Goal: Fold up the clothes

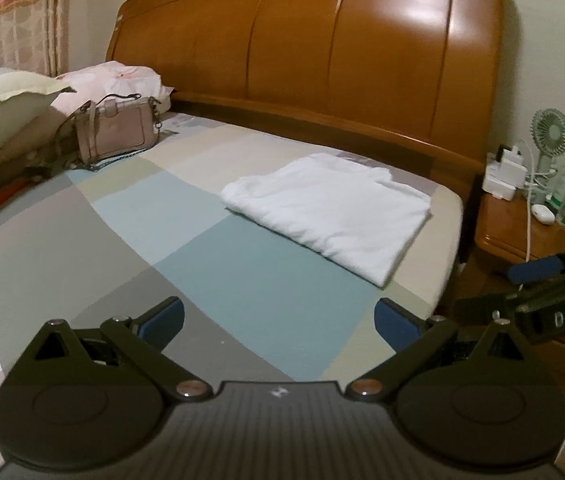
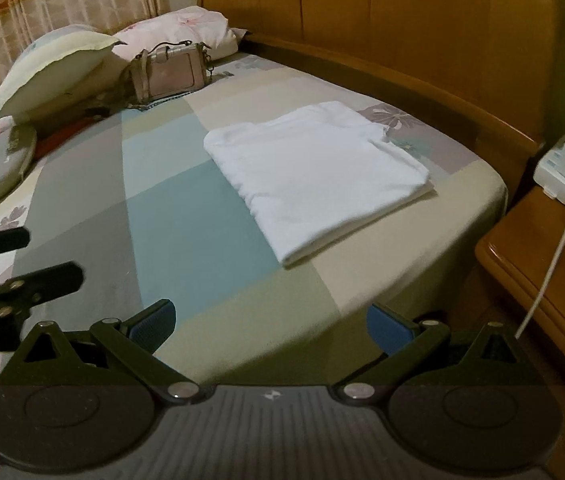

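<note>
A white garment [image 1: 330, 208] lies folded into a flat rectangle on the bed, near the headboard side; it also shows in the right wrist view [image 2: 318, 176]. My left gripper [image 1: 278, 320] is open and empty, held above the sheet well short of the garment. My right gripper [image 2: 270, 324] is open and empty, near the bed's edge, also short of the garment. The right gripper shows at the right edge of the left wrist view [image 1: 542, 276], and the left gripper at the left edge of the right wrist view [image 2: 22, 260].
The bed has a patchwork sheet [image 1: 210, 264] and a wooden headboard [image 1: 322, 48]. A pink handbag [image 1: 116, 130] and pillows [image 1: 6, 104] lie at the far left. A wooden nightstand [image 1: 530, 232] with a fan, bottle and chargers stands right of the bed.
</note>
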The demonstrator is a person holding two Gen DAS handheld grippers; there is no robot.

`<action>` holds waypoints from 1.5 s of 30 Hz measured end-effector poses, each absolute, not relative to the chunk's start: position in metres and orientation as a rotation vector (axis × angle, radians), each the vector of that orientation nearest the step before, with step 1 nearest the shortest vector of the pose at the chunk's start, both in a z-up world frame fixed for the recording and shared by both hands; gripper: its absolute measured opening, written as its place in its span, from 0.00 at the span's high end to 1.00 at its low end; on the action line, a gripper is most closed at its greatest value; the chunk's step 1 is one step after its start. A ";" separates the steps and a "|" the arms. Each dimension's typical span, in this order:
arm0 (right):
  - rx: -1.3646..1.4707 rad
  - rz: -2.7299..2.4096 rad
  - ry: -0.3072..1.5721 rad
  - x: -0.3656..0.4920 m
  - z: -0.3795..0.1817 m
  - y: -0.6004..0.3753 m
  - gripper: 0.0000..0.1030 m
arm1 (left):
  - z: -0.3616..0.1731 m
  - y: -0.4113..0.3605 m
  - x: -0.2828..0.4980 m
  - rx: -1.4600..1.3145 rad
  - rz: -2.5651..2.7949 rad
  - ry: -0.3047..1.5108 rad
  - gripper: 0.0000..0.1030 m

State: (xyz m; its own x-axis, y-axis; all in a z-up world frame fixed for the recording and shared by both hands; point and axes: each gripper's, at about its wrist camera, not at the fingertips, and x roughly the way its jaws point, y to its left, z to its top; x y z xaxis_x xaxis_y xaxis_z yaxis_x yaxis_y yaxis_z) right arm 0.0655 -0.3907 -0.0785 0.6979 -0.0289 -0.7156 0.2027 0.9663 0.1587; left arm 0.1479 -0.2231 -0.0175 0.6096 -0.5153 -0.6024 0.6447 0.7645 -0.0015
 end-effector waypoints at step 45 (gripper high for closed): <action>0.152 -0.173 0.697 -0.039 -0.055 -0.344 0.00 | -0.006 -0.210 0.057 0.244 -0.594 0.637 0.01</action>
